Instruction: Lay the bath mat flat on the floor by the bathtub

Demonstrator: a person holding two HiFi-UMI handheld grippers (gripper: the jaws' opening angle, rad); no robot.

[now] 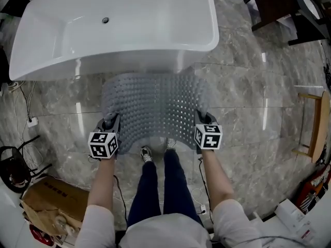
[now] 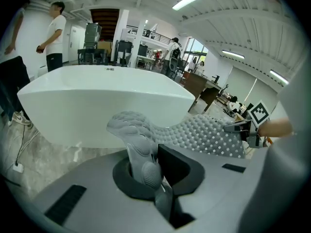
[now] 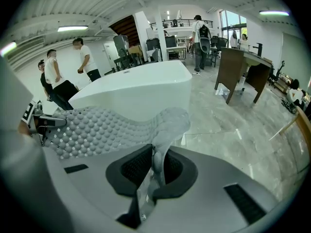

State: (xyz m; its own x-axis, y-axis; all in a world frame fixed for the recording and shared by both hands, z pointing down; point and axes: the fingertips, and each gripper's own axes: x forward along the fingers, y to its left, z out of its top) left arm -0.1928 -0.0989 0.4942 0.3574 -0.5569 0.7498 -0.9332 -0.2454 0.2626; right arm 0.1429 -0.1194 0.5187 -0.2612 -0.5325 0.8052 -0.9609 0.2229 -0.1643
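A grey bath mat (image 1: 155,105) with rows of bumps and small holes hangs stretched between my two grippers, in front of the white bathtub (image 1: 119,30). Its far edge lies close to the tub's base and its near edge sags between my hands above the person's shoes. My left gripper (image 1: 109,124) is shut on the mat's near left corner (image 2: 141,154). My right gripper (image 1: 202,120) is shut on the near right corner (image 3: 163,135). In each gripper view the mat (image 2: 209,132) (image 3: 97,127) runs sideways to the other gripper.
Grey marble floor (image 1: 248,97) surrounds the tub. A cardboard box (image 1: 49,200) and cables (image 1: 18,159) lie at the near left. A wooden frame (image 1: 313,123) stands at the right and dark furniture (image 1: 279,6) at the far right. People stand behind the tub (image 2: 53,33) (image 3: 85,59).
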